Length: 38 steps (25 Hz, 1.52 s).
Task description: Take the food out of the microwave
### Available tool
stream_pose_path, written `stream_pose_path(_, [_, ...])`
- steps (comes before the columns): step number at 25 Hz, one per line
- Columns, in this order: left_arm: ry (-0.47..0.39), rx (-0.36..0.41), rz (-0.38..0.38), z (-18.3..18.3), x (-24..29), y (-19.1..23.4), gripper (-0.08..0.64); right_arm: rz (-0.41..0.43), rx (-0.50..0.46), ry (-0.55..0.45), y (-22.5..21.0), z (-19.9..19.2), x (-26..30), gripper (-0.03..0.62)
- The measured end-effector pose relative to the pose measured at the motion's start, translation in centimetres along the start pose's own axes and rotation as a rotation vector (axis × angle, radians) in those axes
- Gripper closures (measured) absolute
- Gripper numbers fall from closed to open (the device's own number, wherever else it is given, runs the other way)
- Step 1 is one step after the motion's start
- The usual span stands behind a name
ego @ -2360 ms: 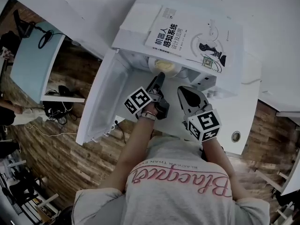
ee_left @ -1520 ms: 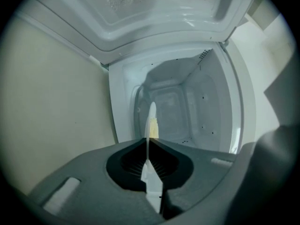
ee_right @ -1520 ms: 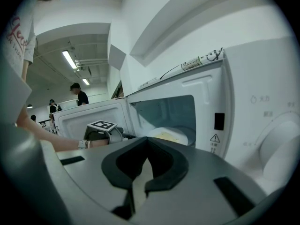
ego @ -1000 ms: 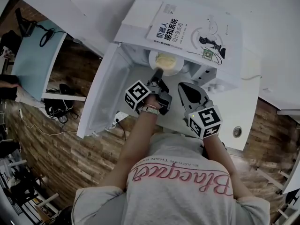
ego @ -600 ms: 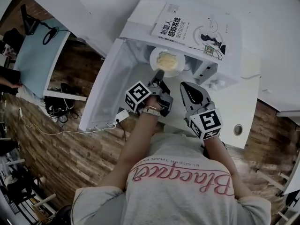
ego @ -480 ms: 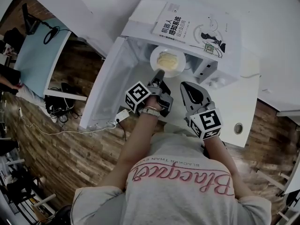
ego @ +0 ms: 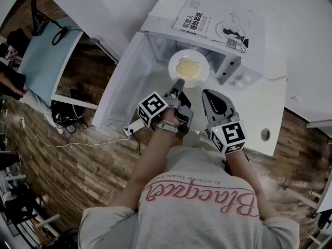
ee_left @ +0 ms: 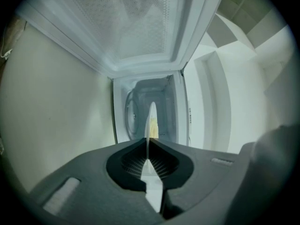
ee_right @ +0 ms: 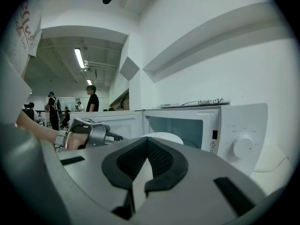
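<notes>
A white plate [ego: 188,68] carrying yellow food [ego: 187,66] hangs just outside the mouth of the white microwave [ego: 162,13], out over the table. My left gripper [ego: 179,82] is shut on the plate's near rim. In the left gripper view the plate [ee_left: 151,118] stands edge-on, pinched between the pads, with the microwave cavity [ee_left: 140,102] behind it. My right gripper [ego: 209,93] is just right of the left one, shut and empty. In the right gripper view its jaws [ee_right: 146,142] are together, and past them are the plate [ee_right: 161,137] and the left gripper [ee_right: 89,132].
The microwave door [ego: 124,84] swings out to the left. A book [ego: 215,22] lies on the microwave's top. The control panel with a dial [ee_right: 243,146] is at the right. The white table [ego: 262,100] has a cable hole [ego: 265,134]. People stand far off in the room.
The plate has come out of the cavity toward me and now shows whole in the head view. Both grippers have drawn back a little; the left one has kept its hold.
</notes>
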<state>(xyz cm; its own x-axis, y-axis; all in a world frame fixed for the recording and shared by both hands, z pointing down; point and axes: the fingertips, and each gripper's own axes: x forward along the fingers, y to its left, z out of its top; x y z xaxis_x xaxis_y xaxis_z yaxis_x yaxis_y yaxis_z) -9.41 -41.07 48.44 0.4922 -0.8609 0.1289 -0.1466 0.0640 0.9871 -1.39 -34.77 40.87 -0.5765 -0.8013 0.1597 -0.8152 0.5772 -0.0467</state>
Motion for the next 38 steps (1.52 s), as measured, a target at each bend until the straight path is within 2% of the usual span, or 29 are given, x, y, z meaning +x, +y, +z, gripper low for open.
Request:
stream_pose_path(10, [-0.01,0.031,-0.03,-1.6,-4.6,-1.2,0.545,-0.058,-0.011,-0.018,2.2,0.2,-3.5,0.584])
stream_pose_path(27, [-0.028,0.009,-0.097,-4.4,-11.0,-2.7,0.545,-0.117,-0.042,-0.023,6.0,-1.1,-9.0,0.584])
stream_pose_path(33, [-0.031,0.004,-0.108,-5.1,-13.1,-3.1,0.545,-0.152,-0.031,-0.018,7.1,-1.7,-10.8,0.584])
stream_pose_path(38, [-0.027,0.013,-0.089,-5.4,-14.4,-2.4,0.545,-0.185,-0.012,-0.003,7.4,-2.3,-11.7,0.584])
